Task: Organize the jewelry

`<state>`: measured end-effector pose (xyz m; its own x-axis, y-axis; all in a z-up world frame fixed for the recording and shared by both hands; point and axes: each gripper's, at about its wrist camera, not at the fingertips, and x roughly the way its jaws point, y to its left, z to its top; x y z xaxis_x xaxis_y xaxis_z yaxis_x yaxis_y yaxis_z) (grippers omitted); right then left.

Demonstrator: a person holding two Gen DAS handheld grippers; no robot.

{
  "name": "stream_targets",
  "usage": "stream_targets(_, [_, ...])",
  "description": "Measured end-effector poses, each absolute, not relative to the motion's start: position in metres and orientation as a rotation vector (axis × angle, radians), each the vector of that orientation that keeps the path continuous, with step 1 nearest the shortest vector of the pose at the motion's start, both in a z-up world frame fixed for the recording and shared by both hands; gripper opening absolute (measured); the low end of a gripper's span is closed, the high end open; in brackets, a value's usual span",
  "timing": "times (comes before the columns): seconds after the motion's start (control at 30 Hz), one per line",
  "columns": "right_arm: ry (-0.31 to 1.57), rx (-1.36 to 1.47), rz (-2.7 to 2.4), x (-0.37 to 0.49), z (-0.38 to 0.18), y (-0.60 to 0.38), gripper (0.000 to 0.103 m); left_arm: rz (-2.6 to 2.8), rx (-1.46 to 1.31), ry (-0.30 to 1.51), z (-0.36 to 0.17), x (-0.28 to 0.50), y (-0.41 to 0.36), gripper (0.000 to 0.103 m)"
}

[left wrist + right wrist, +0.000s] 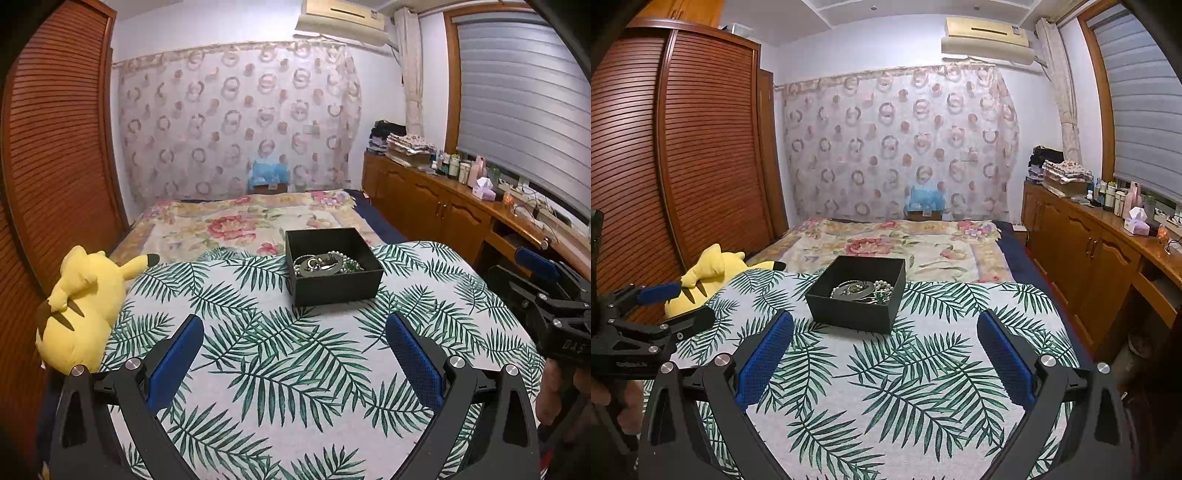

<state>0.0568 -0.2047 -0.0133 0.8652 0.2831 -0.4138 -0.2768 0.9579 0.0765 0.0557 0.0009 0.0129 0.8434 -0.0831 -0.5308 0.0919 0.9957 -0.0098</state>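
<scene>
A black open box (332,284) sits on the leaf-print cloth (288,369) and holds a tangle of jewelry (325,263): pearl beads, a silver bangle, green stones. In the right wrist view the box (855,310) and its jewelry (862,290) lie ahead, slightly left. My left gripper (293,328) is open and empty, a little short of the box. My right gripper (884,325) is open and empty, just short of the box. The right gripper also shows at the left wrist view's right edge (546,291), the left gripper at the right wrist view's left edge (661,306).
A yellow plush toy (81,310) lies at the cloth's left edge. A floral bedspread (240,221) stretches behind the box. A slatted wooden wardrobe (51,155) stands at left. A wooden cabinet (443,206) with bottles and a tissue box runs along the right.
</scene>
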Motion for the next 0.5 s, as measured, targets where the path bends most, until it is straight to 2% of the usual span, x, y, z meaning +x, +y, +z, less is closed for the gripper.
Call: stream_targets(0.5, [0.436, 0.018, 0.296, 0.0549, -0.0124, -0.2048, 0.100, -0.097, 0.018, 0.554, 0.0169, 0.0529, -0.0022, 0.095])
